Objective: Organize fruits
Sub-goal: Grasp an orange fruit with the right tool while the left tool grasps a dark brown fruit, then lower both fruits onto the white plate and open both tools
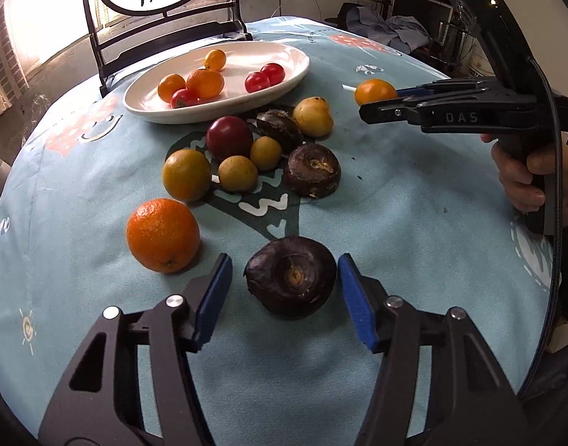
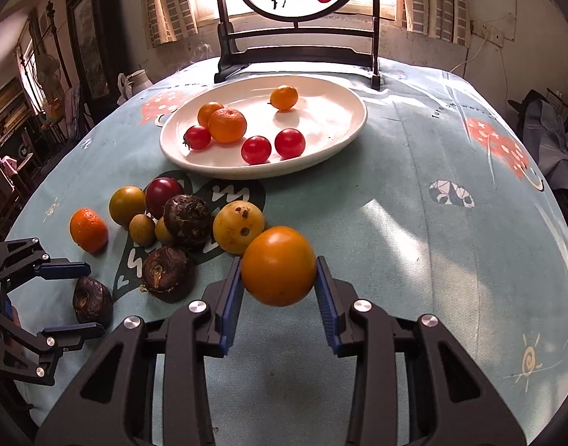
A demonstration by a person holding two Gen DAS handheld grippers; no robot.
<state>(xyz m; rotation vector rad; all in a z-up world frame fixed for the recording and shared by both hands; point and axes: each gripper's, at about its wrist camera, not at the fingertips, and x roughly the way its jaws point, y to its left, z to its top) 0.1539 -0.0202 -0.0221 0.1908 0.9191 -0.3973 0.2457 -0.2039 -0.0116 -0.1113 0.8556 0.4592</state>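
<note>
My right gripper (image 2: 278,264) is shut on a small orange fruit (image 2: 278,265) and holds it off the cloth; the left wrist view shows that fruit (image 1: 373,91) in its tips. My left gripper (image 1: 284,260) is open around a dark brown water chestnut (image 1: 291,277) lying on the cloth. The right pad (image 1: 354,304) is at its side, while a gap remains at the left pad (image 1: 213,297). A white oval plate (image 2: 328,111) at the back holds three red cherry tomatoes and three orange fruits.
Loose fruit lies before the plate: a mandarin (image 1: 163,234), a red plum (image 1: 228,137), a yellow spotted fruit (image 2: 238,226), two more water chestnuts and several small yellow-green fruits. A framed screen (image 2: 295,52) stands behind the plate. A hand (image 1: 525,178) grips the right tool.
</note>
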